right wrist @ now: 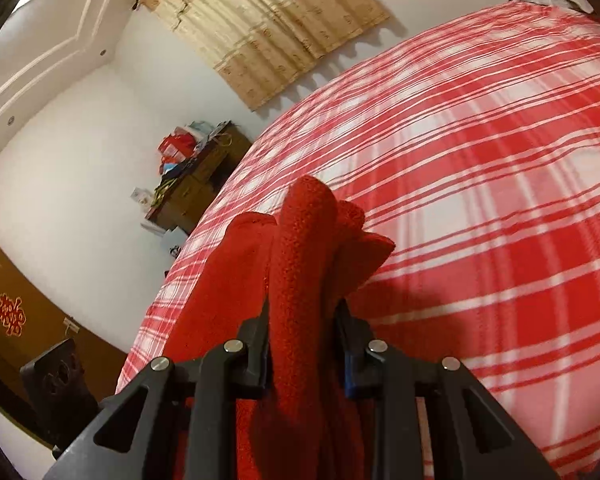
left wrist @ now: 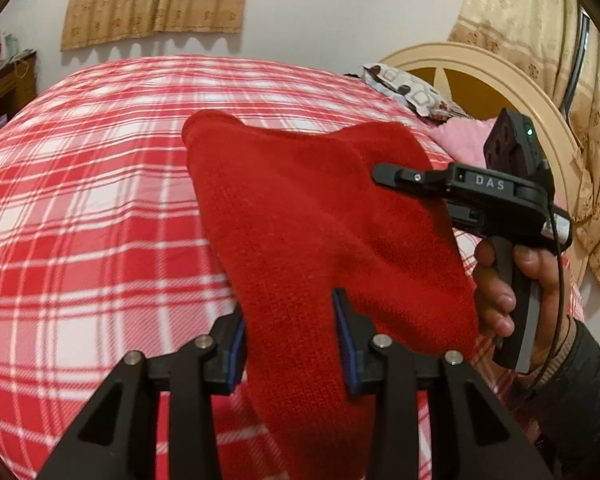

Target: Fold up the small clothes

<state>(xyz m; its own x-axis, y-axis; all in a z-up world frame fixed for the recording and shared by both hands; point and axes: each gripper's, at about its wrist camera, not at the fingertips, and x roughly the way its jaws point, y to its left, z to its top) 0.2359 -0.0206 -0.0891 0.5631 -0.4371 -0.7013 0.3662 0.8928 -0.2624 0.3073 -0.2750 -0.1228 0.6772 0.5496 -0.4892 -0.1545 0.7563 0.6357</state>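
The red knit garment (left wrist: 300, 216) is pinched in both your left gripper (left wrist: 290, 344) and right gripper (right wrist: 305, 344), so keep both tight and lay it flat on the checked bedspread (left wrist: 80, 200) ahead of them.

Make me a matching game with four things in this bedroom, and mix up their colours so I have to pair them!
Things:
1. knitted cloth
2. bed cover
3. curtain
4. headboard

Colours:
A. cream with a brownish middle
B. plain red
C. beige with a small pattern
D. red and white checks

Pairs: 1-B, 2-D, 3-C, 4-A

The left gripper and the right gripper both pinch the knitted cloth between their fingers.
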